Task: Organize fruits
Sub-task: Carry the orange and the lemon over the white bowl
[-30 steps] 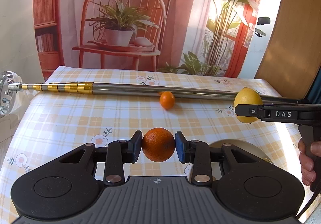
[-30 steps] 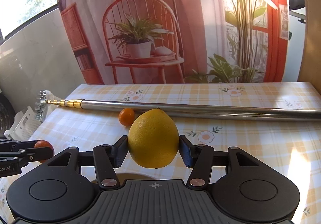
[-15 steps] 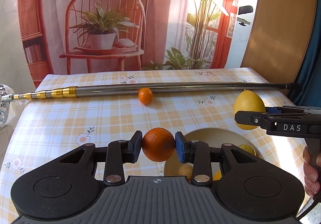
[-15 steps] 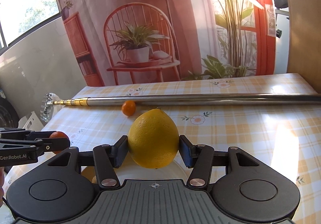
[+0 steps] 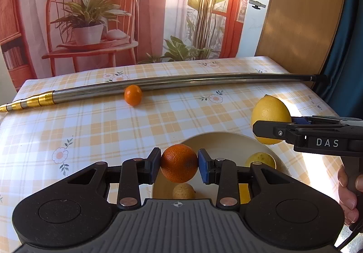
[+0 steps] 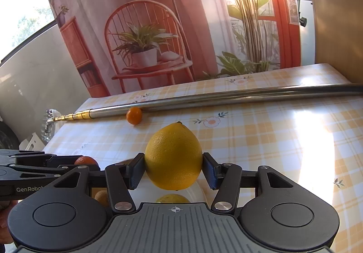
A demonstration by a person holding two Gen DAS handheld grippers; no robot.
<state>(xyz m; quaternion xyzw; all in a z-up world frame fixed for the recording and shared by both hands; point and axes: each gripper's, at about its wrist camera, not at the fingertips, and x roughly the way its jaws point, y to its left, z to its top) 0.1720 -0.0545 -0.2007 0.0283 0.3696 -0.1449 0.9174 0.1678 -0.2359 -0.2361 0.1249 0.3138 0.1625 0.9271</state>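
My left gripper (image 5: 179, 163) is shut on an orange (image 5: 179, 162), held over the near rim of a cream bowl (image 5: 217, 137). My right gripper (image 6: 173, 172) is shut on a large yellow lemon (image 6: 173, 155), also above the bowl (image 6: 199, 191); in the left wrist view the lemon (image 5: 271, 114) hangs at the bowl's right edge. Inside the bowl lie a yellow fruit (image 5: 261, 160) and a small tan fruit (image 5: 183, 191). A small tangerine (image 5: 133, 98) rests on the tablecloth against a metal pole. In the right wrist view the left gripper (image 6: 74, 165) comes in from the left.
A long telescopic metal pole (image 5: 181, 85) with a gold tip lies across the far side of the checked tablecloth (image 5: 90, 130). A printed backdrop stands behind the table. A wooden panel (image 5: 301, 15) rises at the right. A person's hand (image 5: 348, 194) holds the right gripper's handle.
Both grippers have moved back towards the near side with their fruits still held. The bowl and the fruit inside it have come into view under them.
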